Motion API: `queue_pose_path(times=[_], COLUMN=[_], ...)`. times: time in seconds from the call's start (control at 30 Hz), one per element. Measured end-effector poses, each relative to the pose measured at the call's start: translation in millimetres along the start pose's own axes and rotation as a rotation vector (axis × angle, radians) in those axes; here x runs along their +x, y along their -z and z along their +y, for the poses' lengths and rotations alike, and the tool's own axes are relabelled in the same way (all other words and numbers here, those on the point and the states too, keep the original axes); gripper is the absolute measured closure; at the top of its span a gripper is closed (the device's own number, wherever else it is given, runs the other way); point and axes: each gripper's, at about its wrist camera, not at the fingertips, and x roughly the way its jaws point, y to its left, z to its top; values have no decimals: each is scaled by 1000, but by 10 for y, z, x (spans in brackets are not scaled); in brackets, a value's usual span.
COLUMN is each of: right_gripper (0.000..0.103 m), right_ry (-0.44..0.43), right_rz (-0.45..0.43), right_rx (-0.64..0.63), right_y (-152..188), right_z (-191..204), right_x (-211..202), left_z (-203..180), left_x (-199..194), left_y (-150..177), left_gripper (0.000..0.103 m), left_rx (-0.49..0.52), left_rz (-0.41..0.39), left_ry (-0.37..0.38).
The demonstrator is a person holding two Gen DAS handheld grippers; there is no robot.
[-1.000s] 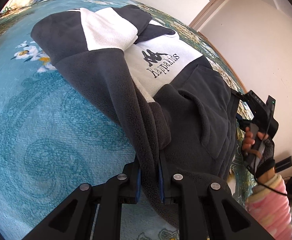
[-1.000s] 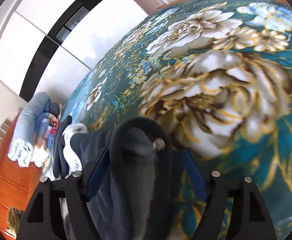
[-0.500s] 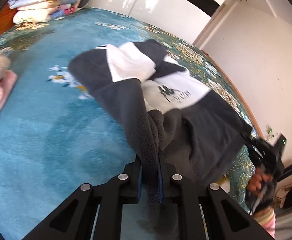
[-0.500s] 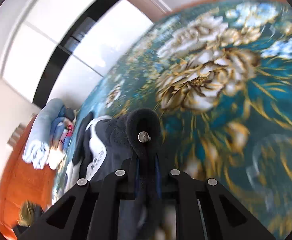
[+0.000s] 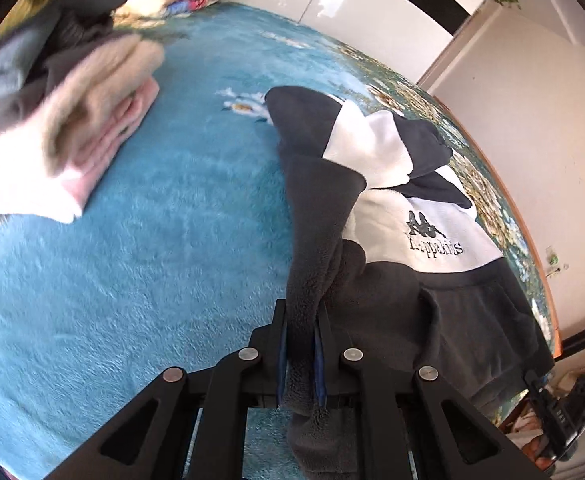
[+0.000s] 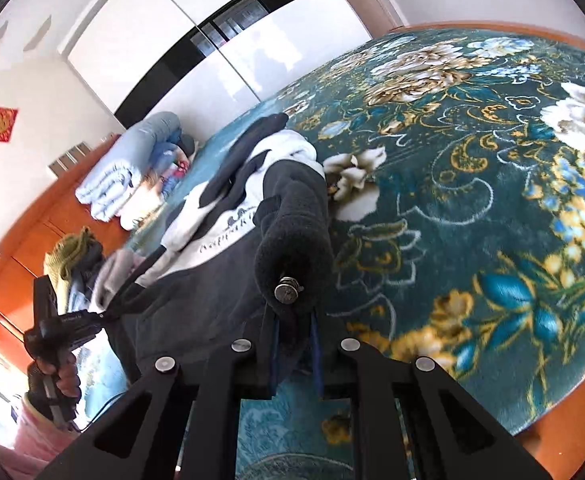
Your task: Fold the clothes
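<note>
Both views have swung since a second ago: the folded pile [image 5: 72, 120] now fills the upper left of the left view, and the right gripper [image 6: 294, 344], gaping then, is now clamped on a thick roll of the fleece top [image 5: 404, 216] just below a metal snap [image 6: 287, 291]. The left gripper [image 5: 301, 354] stays pinched tight on a dark hem at lower centre. The top lies stretched between them over the blue bedspread [image 5: 152, 260], logo panel up (sleeves already crossed inward). The bulky right-hand roll could slip free under uneven pulling, and the sleeves may spill out.
</note>
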Motion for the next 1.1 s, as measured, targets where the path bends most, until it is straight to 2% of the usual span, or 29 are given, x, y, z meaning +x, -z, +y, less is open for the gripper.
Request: queue_pose_path(times=[0.13, 0.17, 0.23, 0.27, 0.3, 0.4, 0.47, 0.53, 0.63, 0.73, 0.8, 0.83, 0.9, 0.93, 1.0, 1.03, 1.1], right_gripper=[85, 83, 78, 69, 63, 59, 59, 59, 59, 59, 59, 59, 57, 57, 55, 55, 55], right_ry=[-8, 11, 51, 93, 136, 214, 216, 202, 188, 213, 233, 254, 286, 296, 304, 303, 305], right_rz=[14, 9, -2, -22, -42, -102, -103, -98, -65, -8, 23, 29, 36, 37, 46, 53, 65], right_rx=[36, 14, -32, -58, -84, -111, -102, -96, -85, -110, -133, -146, -159, -158, -137, -130, -127], right_y=[-35, -55, -95, -127, -160, -346, -474, -521, -496, -476, -480, -502, -551, -577, -638, -661, -705], right_z=[3, 26, 73, 93, 112, 138, 171, 212, 253, 256, 257, 250, 217, 192, 116, 91, 84], right_x=[-34, -69, -141, -209, -278, -383, -343, -269, -75, 98, 179, 186, 195, 198, 240, 274, 376], left_z=[-134, -164, -218, -244, -270, -536, -775, -1100, -1642, -1967, -2022, -2017, -1957, -1896, -1772, -1679, -1466], left_x=[-36, -91, -217, -243, -270, -134, 28, 289, 864, 1495, 1841, 1935, 1986, 1937, 1838, 1768, 1539], left_y=[25, 12, -24, -59, -94, -321, -511, -662, -857, -979, -1042, -1068, -1150, -1205, -1314, -1371, -1434], left_gripper=[87, 80, 59, 45, 40, 37, 34, 32, 31, 30, 31, 31, 35, 41, 78, 90, 93], left_rx=[93, 123, 178, 199, 220, 309, 377, 463, 597, 699, 726, 724, 690, 648, 563, 508, 398], left_rz=[-9, -27, -79, -103, -128, -165, -178, -174, -124, -90, -72, -77, -112, -122, -143, -152, -201], left_ry=[9, -9, -52, -72, -93, -143, -172, -164, -150, -271, -378, -402, -405, -375, -314, -276, -235])
